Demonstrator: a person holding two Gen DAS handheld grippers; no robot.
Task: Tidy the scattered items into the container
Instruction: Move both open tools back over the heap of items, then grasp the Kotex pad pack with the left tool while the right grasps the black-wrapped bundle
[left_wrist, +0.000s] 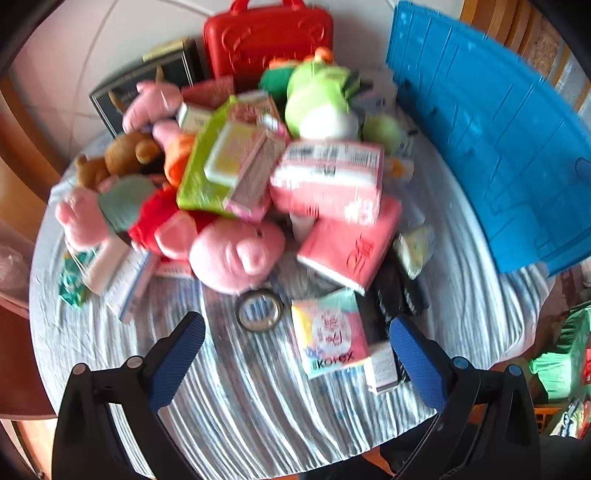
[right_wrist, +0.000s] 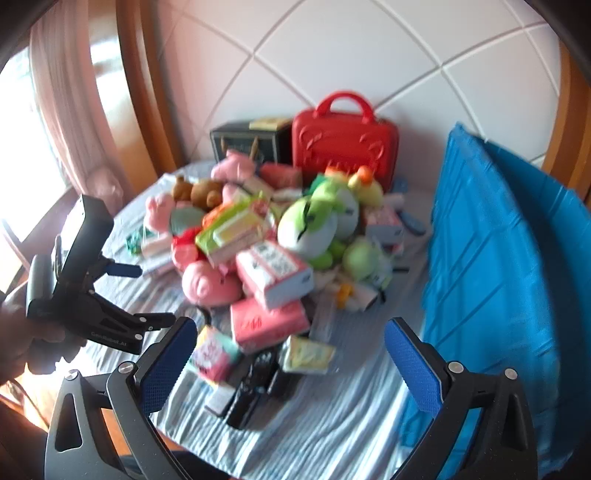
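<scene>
1. Pink and green soft toys and packets sit heaped on my striped cloth (left_wrist: 236, 387), and nothing is in hand yet: my left gripper (left_wrist: 295, 343) has its fingers wide with only cloth between them, and my right gripper (right_wrist: 290, 354) is spread just as wide and empty.
2. Working left to right, I would start at the loose edge of the pile, not its top: the tape roll (left_wrist: 259, 310) lies flat just ahead of my left fingers, and the pastel packet (left_wrist: 330, 332) sits beside it, both free of the heap.
3. For a clean pick I would come down square over one item, close on its narrow sides, and lift straight so the pink pig toy (left_wrist: 236, 254) resting behind does not roll.
4. Further right, the pink tissue pack (right_wrist: 267, 321) and the green plush (right_wrist: 317, 225) lean on each other, so pulling one may shift the rest.
5. At far right stands the blue bin (right_wrist: 498, 258), touching the cloth's edge; both views are blurred, so I cannot tell which way its opening faces.
</scene>
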